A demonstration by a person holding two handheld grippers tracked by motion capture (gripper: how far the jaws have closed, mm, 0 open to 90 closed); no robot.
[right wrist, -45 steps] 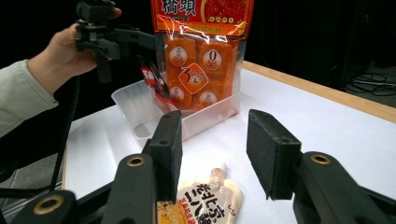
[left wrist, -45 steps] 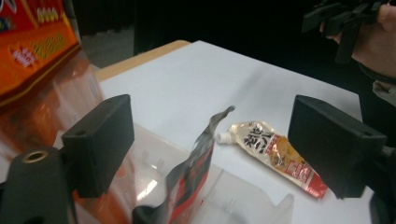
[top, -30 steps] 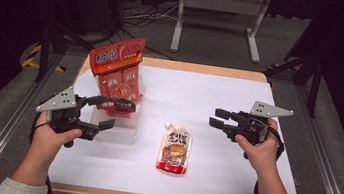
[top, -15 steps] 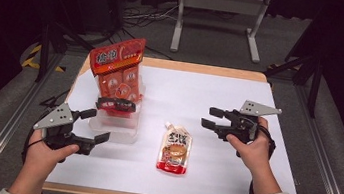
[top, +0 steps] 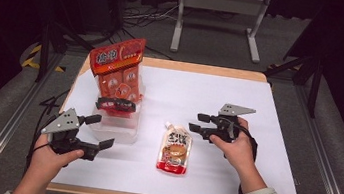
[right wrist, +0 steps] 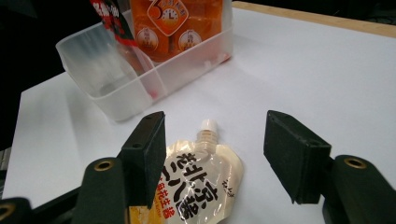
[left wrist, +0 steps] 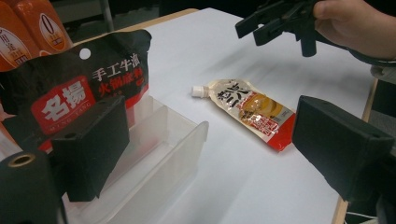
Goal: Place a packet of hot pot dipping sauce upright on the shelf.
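The right gripper has just been opening; its spread jaws hold nothing. The spouted sauce pouch lies flat just below and ahead of them. The left gripper hangs released beside the clear bin.

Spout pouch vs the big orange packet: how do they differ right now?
The spout pouch lies flat on the white table; the orange packet stands upright in the clear bin. The spout pouch is smaller, cream with a red bottom and a white cap; the orange packet is taller and orange-red all over. The spout pouch sits before the open right hand-held gripper; the orange packet is farther off. Both are soft food packs with printed labels.
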